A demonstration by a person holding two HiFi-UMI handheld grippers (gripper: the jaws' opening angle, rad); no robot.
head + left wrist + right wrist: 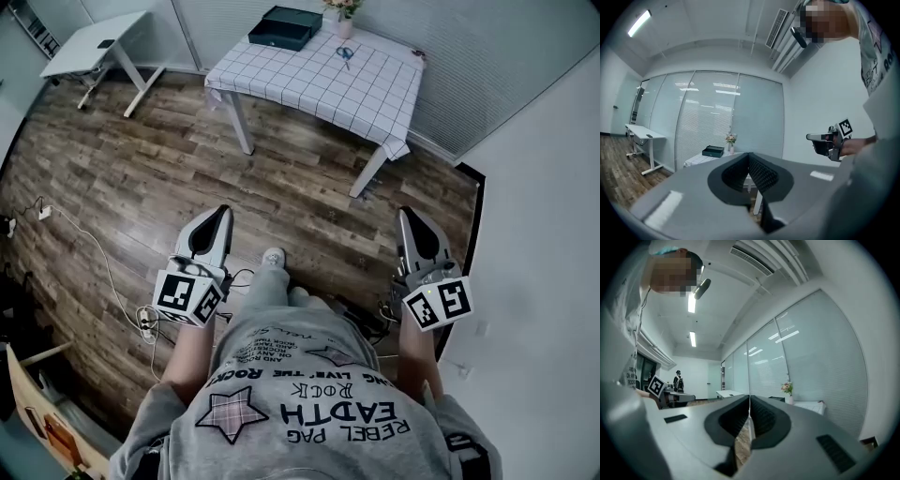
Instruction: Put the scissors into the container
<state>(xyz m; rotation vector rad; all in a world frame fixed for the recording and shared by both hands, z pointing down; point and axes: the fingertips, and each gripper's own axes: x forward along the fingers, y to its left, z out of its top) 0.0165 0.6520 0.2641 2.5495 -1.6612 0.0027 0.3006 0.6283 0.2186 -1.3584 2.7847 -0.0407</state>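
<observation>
Blue-handled scissors (345, 53) lie on the checked tablecloth of a table (309, 84) far ahead of me. A dark open container (284, 26) stands at that table's far left corner and shows small in the left gripper view as the container (713, 150). My left gripper (221, 212) and right gripper (404, 216) are held at waist height over the wooden floor, well short of the table. Both are shut with nothing between the jaws, as the left gripper (749, 155) and right gripper (749, 397) show in their own views.
A vase of flowers (343, 17) stands beside the container. A white desk (94, 42) is at the far left. Cables and a power strip (145, 323) lie on the floor to my left. A wall (544, 234) runs along my right. A person (678, 380) stands far off.
</observation>
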